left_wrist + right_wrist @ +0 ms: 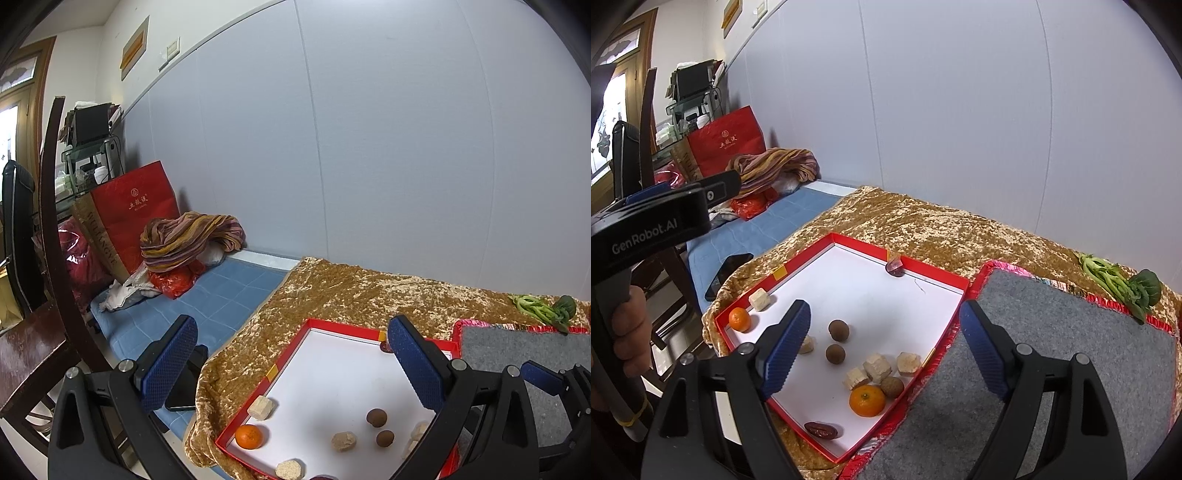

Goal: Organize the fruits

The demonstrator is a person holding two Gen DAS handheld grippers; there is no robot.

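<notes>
A shallow red-rimmed tray [934, 275] with a white floor lies on a gold cloth. In it are two oranges [867, 400] [740, 319], brown longans [838, 329], a red date [820, 430], another date [894, 269] at the far rim, and several pale cakes [877, 367]. The left wrist view shows the same tray [343, 325], an orange [249, 436] and longans [376, 417]. My left gripper [291, 365] hangs open above the tray's left part. My right gripper [886, 350] is open above the tray's near right side. Both hold nothing.
A grey felt mat [1052, 350] with red trim lies right of the tray, with a green leafy vegetable [1123, 284] beyond it. A black phone [727, 275] lies on the blue bedding [783, 221] to the left. A red bag [136, 210], a striped cloth [192, 236] and a wooden chair [48, 258] stand further left.
</notes>
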